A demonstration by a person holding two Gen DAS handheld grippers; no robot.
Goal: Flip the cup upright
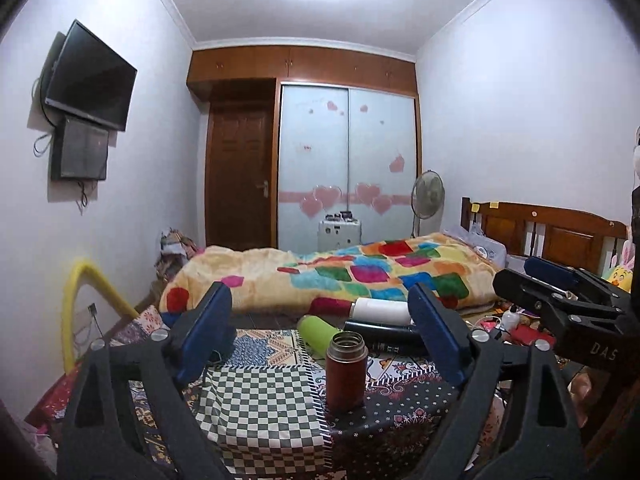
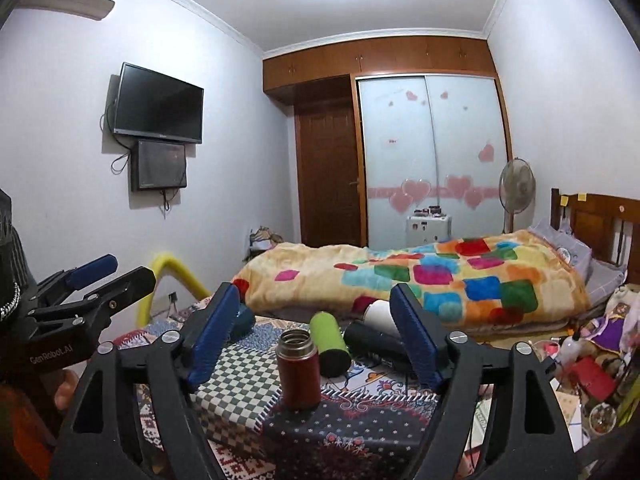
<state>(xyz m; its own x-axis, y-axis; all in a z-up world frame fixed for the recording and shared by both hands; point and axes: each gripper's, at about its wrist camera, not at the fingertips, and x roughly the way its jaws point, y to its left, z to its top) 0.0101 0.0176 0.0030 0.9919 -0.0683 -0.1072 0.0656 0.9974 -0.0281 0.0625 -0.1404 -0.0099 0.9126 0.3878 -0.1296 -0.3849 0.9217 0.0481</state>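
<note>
On the patterned cloth point(image 1: 256, 412) an upright red cup point(image 1: 346, 371) stands between both released hand-held grippers, one marked "GenRobot.AI".

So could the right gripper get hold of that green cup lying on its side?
Probably yes: the right gripper is open and the green cup lies ahead, but the upright red flask stands close beside it.
</note>
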